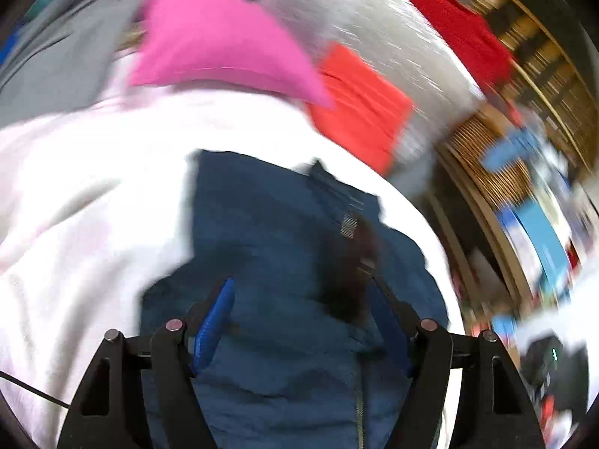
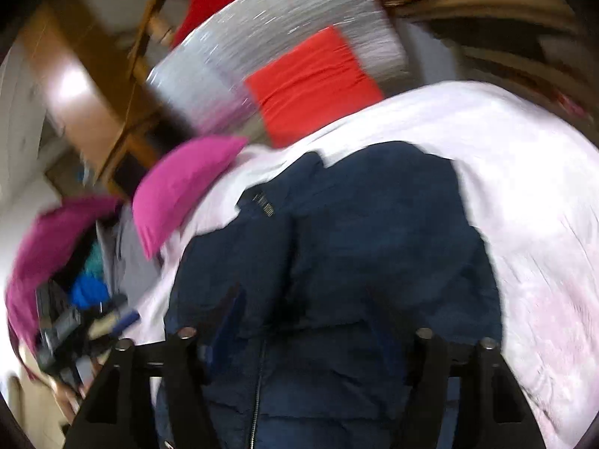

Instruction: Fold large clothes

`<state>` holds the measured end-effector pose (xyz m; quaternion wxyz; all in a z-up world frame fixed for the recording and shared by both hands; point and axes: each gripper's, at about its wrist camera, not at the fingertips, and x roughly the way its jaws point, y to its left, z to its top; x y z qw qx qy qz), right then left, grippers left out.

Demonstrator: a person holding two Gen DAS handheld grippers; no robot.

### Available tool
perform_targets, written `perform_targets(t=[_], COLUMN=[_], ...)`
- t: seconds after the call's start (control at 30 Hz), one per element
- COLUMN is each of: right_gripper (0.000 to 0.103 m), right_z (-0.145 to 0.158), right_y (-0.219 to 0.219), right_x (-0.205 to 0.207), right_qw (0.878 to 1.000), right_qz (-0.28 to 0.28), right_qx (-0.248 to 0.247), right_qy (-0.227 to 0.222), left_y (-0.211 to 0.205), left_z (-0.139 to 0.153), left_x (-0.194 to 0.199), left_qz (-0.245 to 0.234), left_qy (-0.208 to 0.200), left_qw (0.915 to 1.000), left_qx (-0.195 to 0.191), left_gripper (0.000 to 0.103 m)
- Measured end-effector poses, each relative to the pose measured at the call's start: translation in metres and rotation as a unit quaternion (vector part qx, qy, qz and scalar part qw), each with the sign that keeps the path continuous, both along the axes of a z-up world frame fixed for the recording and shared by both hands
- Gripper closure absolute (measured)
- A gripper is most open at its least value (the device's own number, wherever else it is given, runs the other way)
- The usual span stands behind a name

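Navy padded jacket (image 1: pixel 269 247) spread on pale pink bedding (image 1: pixel 75 202), zip running down the middle, small striped label near the collar. Folded into a rough block, lying directly below both tools. Bright pink pillow (image 1: pixel 221 37) at the far end of the bedding, just beyond the jacket. Orange-red folded cloth (image 1: pixel 355 104) beside that pillow, resting on a grey blanket (image 1: pixel 359 18). Red cloth (image 1: pixel 460 26) past the blanket's far edge. Grey garment (image 1: pixel 63 56) bunched at the left of the pillow. Wooden shelving (image 1: pixel 531 86), heavily blurred, along the right of the left wrist view.

Left gripper (image 1: pixel 303 321) released, blue fingers (image 1: pixel 215 321) spread wide over the jacket, nothing pinched between them; right-hand finger partly hidden behind a dark smear. Right gripper (image 2: pixel 303 321) likewise spread, dark fingers apart above the jacket (image 2: pixel 337 247), fabric below but not clamped. Whether any fingertip touches the cloth: cannot tell, too blurred.

Right wrist view also catching the left tool at the lower left edge, with a magenta sleeve (image 2: pixel 48 239) behind it.
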<state>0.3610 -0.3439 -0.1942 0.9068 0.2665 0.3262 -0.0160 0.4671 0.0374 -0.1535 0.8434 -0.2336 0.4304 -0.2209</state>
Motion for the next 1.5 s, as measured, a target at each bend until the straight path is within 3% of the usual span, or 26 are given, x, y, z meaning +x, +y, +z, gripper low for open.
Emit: perform_targets(t=[0.13, 0.23, 0.33, 0.47, 0.5, 0.53, 0.57, 0.6, 0.63, 0.67, 0.73, 0.8, 0.83, 0.9, 0.97, 1.07, 1.13, 1.27, 1.3, 1.33, 1.4, 1.5], right_gripper=[0.026, 0.025, 0.022, 0.022, 0.024, 0.034, 0.041, 0.054, 0.059, 0.059, 0.059, 0.059, 0.058, 0.057, 0.053, 0.047, 0.039, 0.036, 0.04, 0.057, 0.074, 0.079], right_z=[0.0, -0.004, -0.012, -0.035, -0.036, -0.035, -0.03, -0.024, -0.018, -0.009, -0.003, -0.007, -0.015, -0.034, -0.056, -0.08, -0.086, -0.092, -0.093, -0.092, -0.088, -0.069], right_y=[0.054, 0.091, 0.12, 0.142, 0.142, 0.14, 0.133, 0.126, 0.117, 0.1, 0.063, 0.024, -0.003, -0.037, -0.065, -0.087, -0.096, -0.118, -0.121, -0.122, -0.121, -0.118], right_x=[0.034, 0.055, 0.075, 0.104, 0.107, 0.11, 0.111, 0.113, 0.113, 0.111, 0.102, 0.087, 0.075, 0.058, 0.044, 0.033, 0.021, 0.011, 0.011, 0.013, 0.018, 0.021], right_qw=[0.991, 0.976, 0.952, 0.899, 0.896, 0.898, 0.91, 0.921, 0.934, 0.953, 0.98, 0.994, 0.997, 0.992, 0.982, 0.969, 0.961, 0.944, 0.943, 0.942, 0.949, 0.965], right_qz=[0.064, 0.106, 0.129, 0.135, 0.135, 0.129, 0.113, 0.101, 0.084, 0.053, 0.002, -0.045, -0.066, -0.085, -0.098, -0.104, -0.115, -0.143, -0.144, -0.146, -0.15, -0.14], right_qx=[-0.104, -0.176, -0.264, -0.398, -0.406, -0.404, -0.384, -0.362, -0.337, -0.288, -0.193, -0.094, -0.017, 0.088, 0.155, 0.22, 0.25, 0.296, 0.302, 0.302, 0.276, 0.22], right_qy=[0.045, 0.066, 0.086, 0.122, 0.122, 0.118, 0.105, 0.098, 0.09, 0.074, 0.054, 0.044, 0.036, 0.027, 0.036, 0.041, 0.025, -0.001, -0.002, 0.001, 0.013, -0.001], left_y=[-0.001, -0.011, -0.014, -0.019, -0.022, -0.023, -0.029, -0.032, -0.035, -0.037, -0.041, -0.043, -0.045, -0.047, -0.045, -0.046, -0.046, -0.051, -0.053, -0.053, -0.056, -0.06], left_z=[-0.027, -0.047, -0.057, -0.061, -0.059, -0.059, -0.06, -0.061, -0.061, -0.06, -0.06, -0.062, -0.062, -0.062, -0.063, -0.061, -0.059, -0.057, -0.059, -0.061, -0.064, -0.063], left_x=[0.011, 0.018, 0.02, 0.018, 0.02, 0.02, 0.024, 0.026, 0.026, 0.025, 0.027, 0.028, 0.029, 0.029, 0.029, 0.028, 0.028, 0.03, 0.032, 0.031, 0.033, 0.035], left_qz=[0.043, 0.049, 0.052, 0.054, 0.054, 0.053, 0.052, 0.051, 0.05, 0.048, 0.047, 0.046, 0.047, 0.05, 0.05, 0.051, 0.052, 0.054, 0.053, 0.051, 0.047, 0.046], left_qy=[0.069, 0.109, 0.139, 0.146, 0.146, 0.145, 0.145, 0.145, 0.144, 0.142, 0.141, 0.14, 0.14, 0.14, 0.14, 0.133, 0.123, 0.108, 0.109, 0.112, 0.117, 0.111], left_qw=[0.9962, 0.9914, 0.9871, 0.9851, 0.9851, 0.9851, 0.985, 0.985, 0.985, 0.9849, 0.9844, 0.9842, 0.9842, 0.9837, 0.9836, 0.9841, 0.9854, 0.9851, 0.9843, 0.9836, 0.9822, 0.9816], left_qx=[0.032, 0.053, 0.06, 0.073, 0.074, 0.076, 0.077, 0.079, 0.082, 0.086, 0.094, 0.098, 0.099, 0.101, 0.103, 0.106, 0.105, 0.123, 0.129, 0.132, 0.139, 0.149], left_gripper=[0.03, 0.03, 0.031, 0.031, 0.031, 0.031, 0.031, 0.031, 0.031, 0.031, 0.031, 0.031, 0.031, 0.031, 0.031, 0.031, 0.031, 0.031, 0.032, 0.034, 0.035, 0.035])
